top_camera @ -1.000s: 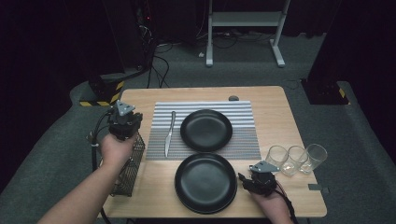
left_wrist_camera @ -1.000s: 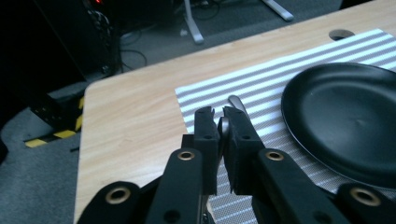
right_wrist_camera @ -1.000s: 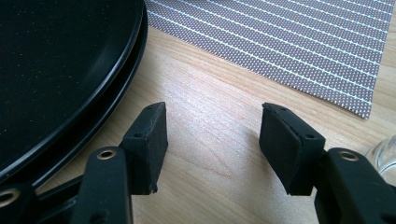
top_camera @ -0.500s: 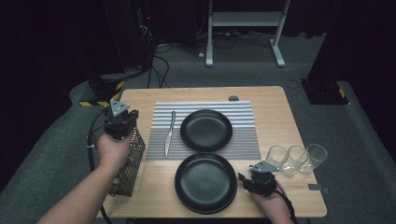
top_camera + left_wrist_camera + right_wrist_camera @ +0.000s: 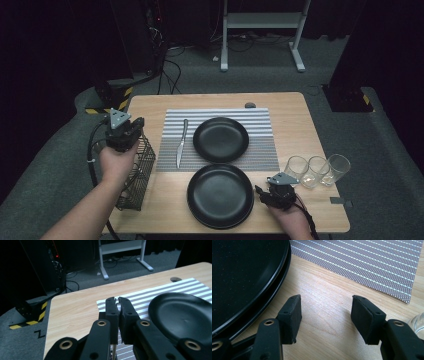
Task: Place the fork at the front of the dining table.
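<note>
A thin silver piece of cutlery (image 5: 114, 353) sits pinched between the jaws of the left gripper (image 5: 117, 301), which are clenched flat on it. A narrow strip of bright metal shows in the slit between the pads and a slim stem shows lower down, but too little is visible to tell what kind of utensil it is. In the high view the left gripper (image 5: 125, 131) hangs over the far end of a wire basket (image 5: 137, 177), which stands at the table's left edge. Just beyond it lies a grey-and-white striped placemat (image 5: 260, 150) carrying a knife (image 5: 181, 142) laid lengthwise and, to the knife's right, 1 black plate (image 5: 220, 139), glossy and shallow. Nearer the person, a stack of 2 black plates (image 5: 220, 196) rests on the bare wooden table (image 5: 295, 115), partly overlapping the mat's near edge. The right gripper (image 5: 261, 193) lies low on the wood just right of that stack, its jaws released and spread wide with nothing between them, the rims of the 2 plates (image 5: 249, 282) close at one side. Beside it, toward the right edge, stand 3 clear glasses (image 5: 316, 170) in a row, touching.
</note>
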Motion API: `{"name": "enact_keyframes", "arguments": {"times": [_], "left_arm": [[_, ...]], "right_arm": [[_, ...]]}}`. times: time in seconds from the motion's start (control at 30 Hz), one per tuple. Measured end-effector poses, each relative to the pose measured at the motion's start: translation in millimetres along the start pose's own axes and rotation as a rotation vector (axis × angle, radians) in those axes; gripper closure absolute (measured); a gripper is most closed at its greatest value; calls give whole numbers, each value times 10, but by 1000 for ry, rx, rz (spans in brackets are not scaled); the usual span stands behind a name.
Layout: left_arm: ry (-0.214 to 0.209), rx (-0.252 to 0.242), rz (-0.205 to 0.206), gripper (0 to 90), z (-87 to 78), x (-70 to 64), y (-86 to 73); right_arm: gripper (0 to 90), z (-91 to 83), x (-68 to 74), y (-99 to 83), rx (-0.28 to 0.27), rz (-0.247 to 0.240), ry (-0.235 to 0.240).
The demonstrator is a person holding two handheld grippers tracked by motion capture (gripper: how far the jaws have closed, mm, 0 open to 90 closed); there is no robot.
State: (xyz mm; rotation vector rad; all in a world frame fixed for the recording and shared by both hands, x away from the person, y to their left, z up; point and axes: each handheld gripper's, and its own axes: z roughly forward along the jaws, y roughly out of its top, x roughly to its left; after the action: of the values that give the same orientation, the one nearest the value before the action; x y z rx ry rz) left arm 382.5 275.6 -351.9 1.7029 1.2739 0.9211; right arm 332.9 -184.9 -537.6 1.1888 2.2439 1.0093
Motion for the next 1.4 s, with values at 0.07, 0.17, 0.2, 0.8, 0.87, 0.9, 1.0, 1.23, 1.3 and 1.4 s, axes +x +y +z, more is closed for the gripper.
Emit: {"name": "enact_keyframes", "arguments": {"times": [0.07,0.17,0.2,0.8,0.87,0.9,1.0,1.23,1.3,1.4], "left_arm": [[-3,-13,-8,863,-30,17,3],[-6,-34,-16,863,-84,35,11],[-7,-38,-16,864,-104,39,19],[-10,-131,-69,864,-304,151,-30],[-12,-142,-80,864,-315,152,-54],[-6,-153,-72,864,-329,148,-67],[7,-177,-59,864,-351,150,-91],[7,-230,-64,864,-404,156,-112],[7,-243,-63,864,-418,148,-117],[9,-258,-82,864,-435,150,-133]], "right_arm": [[417,0,0,0,0,0,0],[417,0,0,0,1,0,0],[417,0,0,0,0,0,0],[417,0,0,0,1,0,0],[417,0,0,0,1,-1,0],[417,0,0,0,1,-1,0],[417,0,0,0,1,-1,0],[417,0,-1,0,0,-1,0],[417,0,-1,0,1,-1,0],[418,0,1,0,2,1,-1]]}}
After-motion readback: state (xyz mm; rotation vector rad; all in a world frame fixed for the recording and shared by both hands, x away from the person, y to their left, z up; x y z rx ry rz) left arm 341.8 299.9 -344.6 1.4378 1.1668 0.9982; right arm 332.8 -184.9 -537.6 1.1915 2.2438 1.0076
